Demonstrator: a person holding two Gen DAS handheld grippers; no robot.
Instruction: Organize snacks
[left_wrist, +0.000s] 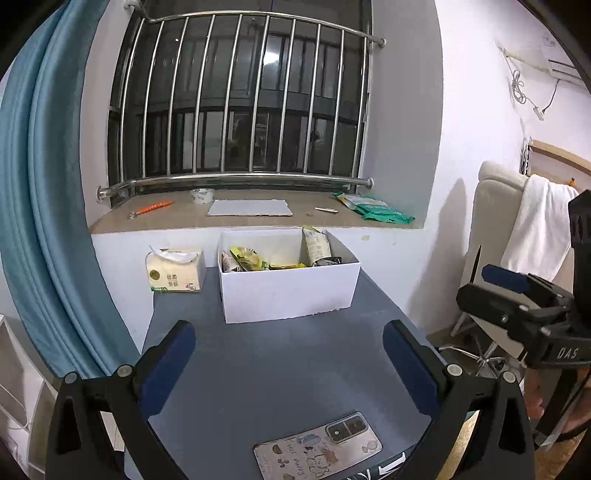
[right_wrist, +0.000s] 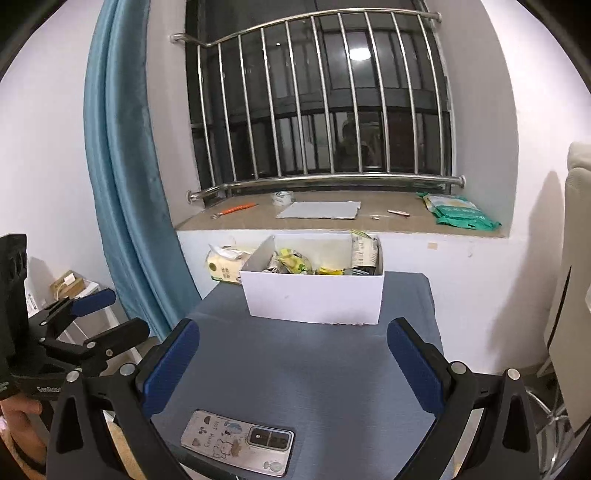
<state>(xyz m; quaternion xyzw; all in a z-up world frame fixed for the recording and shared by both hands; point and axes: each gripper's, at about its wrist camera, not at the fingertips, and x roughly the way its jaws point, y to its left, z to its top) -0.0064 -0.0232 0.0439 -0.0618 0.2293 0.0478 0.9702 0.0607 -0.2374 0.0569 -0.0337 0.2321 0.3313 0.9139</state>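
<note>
— behind the white box (left_wrist: 288, 291), against the wall, what is sitting there?

— a window ledge is carrying green packets (left_wrist: 373, 210), and a tissue pack (left_wrist: 175, 271) is standing just left of the box. inside the box, snack packets (left_wrist: 247, 260) are lying at its left end, and a tall pouch (left_wrist: 317, 245) is leaning at its right end.

— what are the grippers doing?

— the left gripper (left_wrist: 288, 369) is hovering wide open in front of the box, gripping nothing. the right gripper (right_wrist: 291, 367) is doing likewise, jaws spread, empty. a phone (right_wrist: 238, 446) is lying face down on the blue-grey table (right_wrist: 332, 376) on the near side of the box.

— so how should the next move be going?

— judging by this, most snacks are sitting in the box already, so i would be reaching over the box's front wall from above, closing on one packet's edge rather than the heap, and keeping clear of the phone.
</note>
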